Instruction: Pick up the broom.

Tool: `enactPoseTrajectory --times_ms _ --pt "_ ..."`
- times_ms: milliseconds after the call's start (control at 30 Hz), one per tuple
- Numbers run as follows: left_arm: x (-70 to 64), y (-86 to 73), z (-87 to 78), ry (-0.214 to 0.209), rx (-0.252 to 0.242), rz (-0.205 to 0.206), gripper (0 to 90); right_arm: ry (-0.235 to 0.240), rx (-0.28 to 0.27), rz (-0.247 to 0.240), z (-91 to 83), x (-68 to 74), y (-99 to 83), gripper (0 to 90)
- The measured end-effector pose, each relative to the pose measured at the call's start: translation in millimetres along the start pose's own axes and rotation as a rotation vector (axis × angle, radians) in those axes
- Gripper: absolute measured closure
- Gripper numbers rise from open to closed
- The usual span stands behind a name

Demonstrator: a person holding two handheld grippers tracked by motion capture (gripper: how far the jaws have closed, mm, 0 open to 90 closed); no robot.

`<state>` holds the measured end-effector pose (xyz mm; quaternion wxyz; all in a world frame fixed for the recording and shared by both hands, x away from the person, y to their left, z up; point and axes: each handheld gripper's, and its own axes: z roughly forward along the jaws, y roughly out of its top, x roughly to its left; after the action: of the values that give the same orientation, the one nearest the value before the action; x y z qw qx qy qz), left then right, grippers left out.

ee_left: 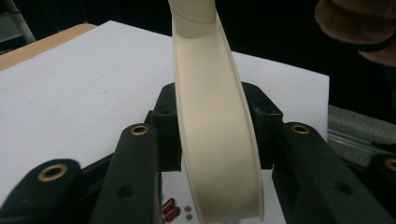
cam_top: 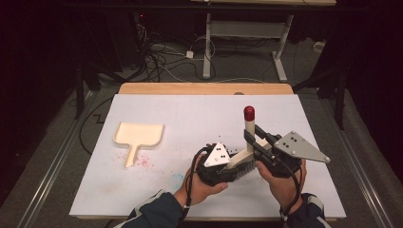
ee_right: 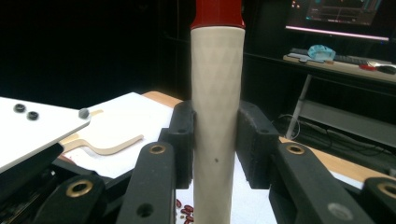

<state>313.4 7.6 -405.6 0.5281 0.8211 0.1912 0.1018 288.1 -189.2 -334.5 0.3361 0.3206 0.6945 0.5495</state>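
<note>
Cream brush point(cam_top: 242, 160) (red-capped), both grippers clamped

The brush point(cam_top: 240, 161) has a cream handle point(ee_right: 217, 116) of matt plastic, finely faceted, tipped with a glossy red cap point(cam_top: 249, 112); its curved back point(ee_left: 217, 140) is smooth and satiny. Both tongs, left point(ee_left: 217, 135) and right point(ee_right: 217, 140), are matt black plastic with brass-coloured rivets. The dustpan point(cam_top: 139, 135) is smooth cream plastic. The worktop point(cam_top: 199, 118) is covered in matt white paper-like sheet, with a bare wood edge.
</note>
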Motion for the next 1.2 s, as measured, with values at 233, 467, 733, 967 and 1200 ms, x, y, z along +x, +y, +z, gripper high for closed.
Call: enactPoseTrajectory --times_ms 233,467,733,967,1200 --pt "12.7 -1.1 -16.4 -0.003 0.052 0.061 65.6 0.090 0.013 0.014 -3.8 -5.8 0.3 68.3" --pt "22.6 -10.2 -46.2 -0.065 0.097 0.136 66.2 0.331 0.122 -0.158 -9.9 -20.1 -1.1 49.3" --pt "13.3 -26.8 -72.1 -0.176 0.129 0.189 66.1 0.544 0.321 -0.286 6.6 -12.8 -34.3 36.1" --pt "10.7 -33.8 -70.4 -0.265 0.150 0.215 66.1 0.747 0.433 -0.339 28.8 8.7 -54.6 50.6" --pt "17.4 -38.4 -65.5 -0.217 0.143 0.156 51.3 0.797 0.457 -0.330 35.6 14.4 -64.3 67.7"
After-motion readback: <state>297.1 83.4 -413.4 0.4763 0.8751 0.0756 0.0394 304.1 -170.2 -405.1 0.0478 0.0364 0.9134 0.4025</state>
